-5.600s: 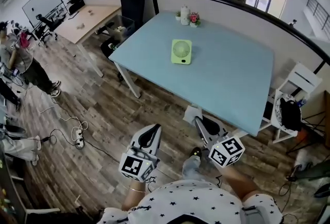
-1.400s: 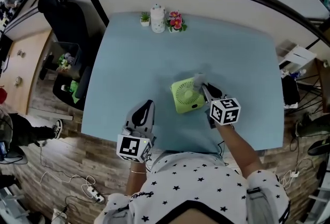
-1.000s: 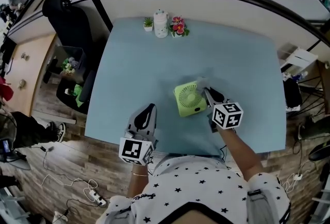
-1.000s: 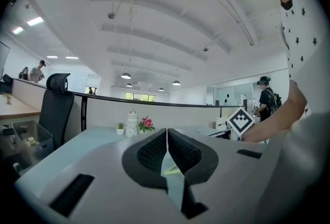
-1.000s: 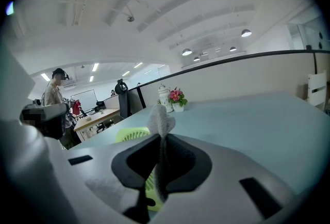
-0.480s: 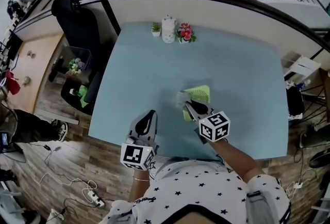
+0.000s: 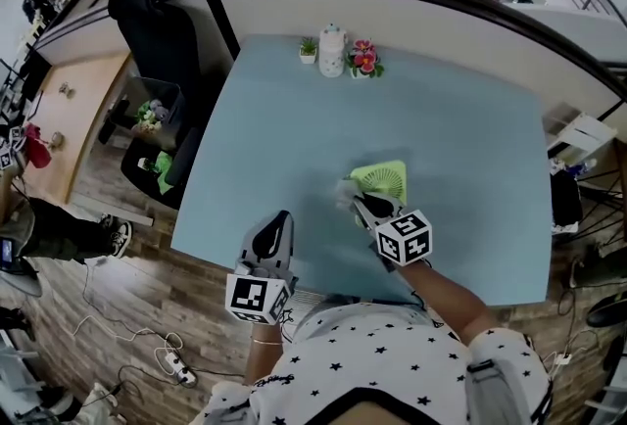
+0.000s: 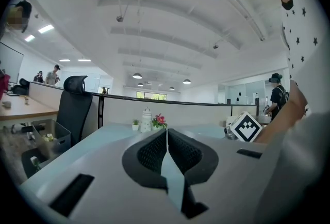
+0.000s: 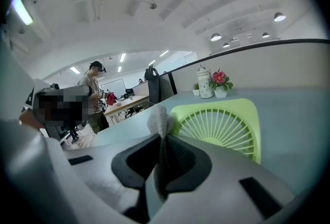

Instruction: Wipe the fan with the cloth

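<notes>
Centre of the head view, on the pale blue surface:

Item one, the fan. Lime green, squarish body, round ribbed grille. It sits short of the surface's near edge and well apart from the white jar and flower pots at the far edge.

Item two, your right tongs. They are closed on the cloth, a grey tuft that sticks out past the tips. In the head view the tuft lies just beside the fan's lower left corner; whether it touches the plastic cannot be told from there. In the right gripper view the grille fills the right half of the frame and faces you, its left edge just behind the tuft. The fan therefore lies ahead and to the right of the cloth. Judged from that, the wipe calls for a sweep rightward across the ribs, not a push straight on.

Item three, your left tongs. Pressed together with nothing between them, they are held low, left of centre in the head view, at the surface's front edge and well apart from the fan. The right tongs are plainly the nearer.

Note on shape: the fan has no marked long axis; its ribs radiate from a hub.

Risk, as a judgement: the body looks light and may slide or tip under a hard stroke, and your left tongs are not placed to steady it.
</notes>
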Available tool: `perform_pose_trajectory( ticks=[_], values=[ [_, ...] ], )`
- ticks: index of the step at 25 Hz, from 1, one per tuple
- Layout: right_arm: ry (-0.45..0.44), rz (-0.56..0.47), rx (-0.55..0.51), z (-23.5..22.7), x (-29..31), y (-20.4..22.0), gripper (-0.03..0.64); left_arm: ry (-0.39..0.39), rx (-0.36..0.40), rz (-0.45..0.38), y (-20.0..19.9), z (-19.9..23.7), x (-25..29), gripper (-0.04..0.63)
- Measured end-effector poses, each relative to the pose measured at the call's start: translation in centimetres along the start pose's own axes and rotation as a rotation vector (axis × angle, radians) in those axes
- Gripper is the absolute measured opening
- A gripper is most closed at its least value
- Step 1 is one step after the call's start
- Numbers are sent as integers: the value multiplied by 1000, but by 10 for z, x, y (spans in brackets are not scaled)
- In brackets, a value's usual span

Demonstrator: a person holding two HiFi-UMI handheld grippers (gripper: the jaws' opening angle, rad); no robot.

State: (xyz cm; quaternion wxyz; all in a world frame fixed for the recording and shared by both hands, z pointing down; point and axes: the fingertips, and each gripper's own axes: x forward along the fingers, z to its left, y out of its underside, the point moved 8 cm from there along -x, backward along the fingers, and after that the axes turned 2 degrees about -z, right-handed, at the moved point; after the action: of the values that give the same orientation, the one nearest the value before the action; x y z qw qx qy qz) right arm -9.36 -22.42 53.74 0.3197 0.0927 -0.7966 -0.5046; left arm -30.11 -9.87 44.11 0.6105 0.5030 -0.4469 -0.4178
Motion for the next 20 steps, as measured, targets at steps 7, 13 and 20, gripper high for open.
perform_pose_trajectory(
  ticks=[7,13,20],
  values=[
    [26,-14,18,-13,-11,-1,34,31,-7,-2,-1,-7,12,32],
    [76,-29,37,-31,-27,1,34,62,-5,3,0,-16,22,32],
    [147,-56,71,-56,-47,0,34,86,-1,13,-1,-24,30,32]
  ],
)
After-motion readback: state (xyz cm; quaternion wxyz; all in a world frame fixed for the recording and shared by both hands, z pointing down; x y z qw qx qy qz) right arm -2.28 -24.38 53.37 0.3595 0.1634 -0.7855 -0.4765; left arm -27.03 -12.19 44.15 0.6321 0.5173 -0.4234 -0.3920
